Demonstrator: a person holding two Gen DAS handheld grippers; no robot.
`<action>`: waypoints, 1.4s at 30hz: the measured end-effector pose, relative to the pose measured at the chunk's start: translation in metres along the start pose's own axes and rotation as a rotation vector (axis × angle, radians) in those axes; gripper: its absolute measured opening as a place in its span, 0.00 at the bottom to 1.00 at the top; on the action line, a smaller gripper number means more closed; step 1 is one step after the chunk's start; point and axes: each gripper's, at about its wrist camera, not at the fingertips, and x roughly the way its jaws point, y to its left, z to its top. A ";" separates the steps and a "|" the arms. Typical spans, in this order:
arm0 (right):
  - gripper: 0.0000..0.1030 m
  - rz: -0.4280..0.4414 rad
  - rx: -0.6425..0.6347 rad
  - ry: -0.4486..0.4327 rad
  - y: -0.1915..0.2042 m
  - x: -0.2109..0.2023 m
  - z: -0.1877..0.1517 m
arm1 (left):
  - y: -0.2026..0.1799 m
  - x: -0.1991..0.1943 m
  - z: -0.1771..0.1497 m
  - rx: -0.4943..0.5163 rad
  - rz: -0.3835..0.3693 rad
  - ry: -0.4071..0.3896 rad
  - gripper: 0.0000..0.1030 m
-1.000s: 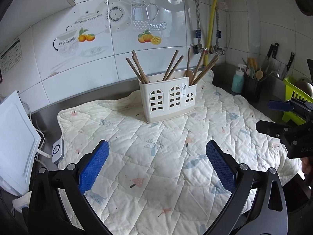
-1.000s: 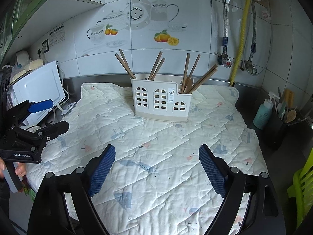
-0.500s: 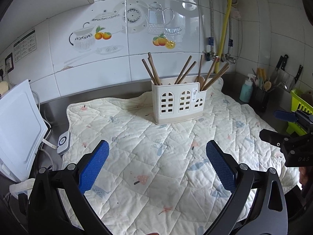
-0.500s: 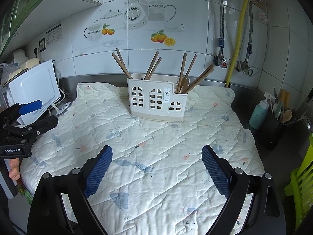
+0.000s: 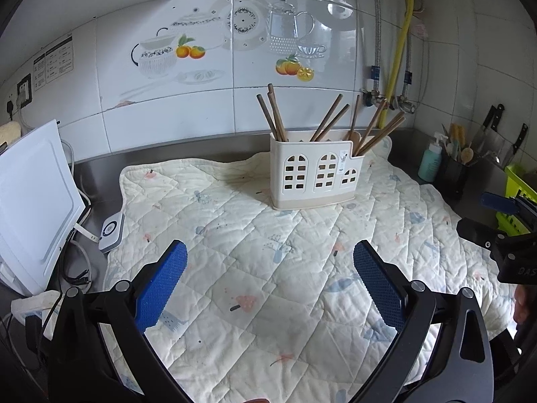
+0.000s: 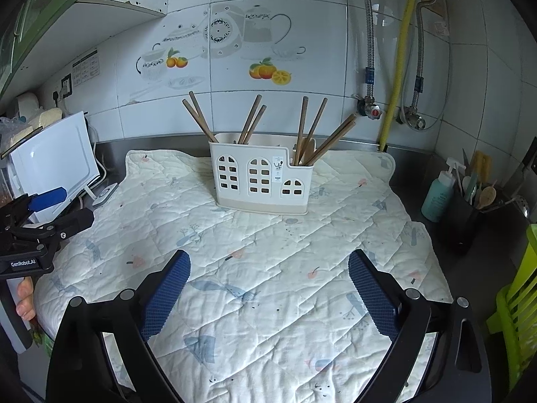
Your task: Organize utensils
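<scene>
The left tongs (image 5: 270,278) are standing wide open above the quilted mat (image 5: 268,252), gripping nothing and touching nothing, their blue pads (image 5: 161,285) spread well apart on the near side of the utensil holder (image 5: 317,176). The right tongs (image 6: 268,285) are likewise gaping wide and holding nothing, hovering over the same mat with the holder (image 6: 260,178) sitting beyond them, toward the tiled wall (image 6: 285,107). The white holder is standing upright on the mat at its far edge, and the wooden chopsticks (image 6: 308,131) are leaning out of it in several compartments: a pair at the holder's left end, a pair in the middle, and a cluster in the lower right section, where a wooden spoon (image 5: 354,136) is also poking up. The left wrist view is showing the right tongs (image 5: 503,221) off to the right of the holder, near the mat's edge, along with knives (image 5: 496,124) hanging on the wall farther right. The right wrist view is showing the left tongs (image 6: 50,208) to the left of the holder, with fingertips (image 6: 25,299) of the person's hand visible under them. Both views are catching the white appliance (image 6: 50,164) left of the holder, and the teal bottle (image 6: 439,194) and a dark cup of spoons (image 6: 470,215) on the worktop (image 5: 97,184) to the holder's right.
</scene>
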 end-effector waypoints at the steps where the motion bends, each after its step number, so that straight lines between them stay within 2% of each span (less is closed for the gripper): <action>1: 0.89 0.001 0.001 0.001 0.000 0.000 -0.001 | 0.000 0.000 -0.001 -0.003 0.001 0.000 0.95; 15: 0.90 0.010 0.022 0.012 -0.002 0.007 -0.005 | 0.006 0.008 -0.006 -0.028 0.022 0.025 0.95; 42: 0.90 0.028 0.030 0.017 -0.001 0.012 -0.007 | 0.005 0.013 -0.006 -0.028 0.016 0.033 0.95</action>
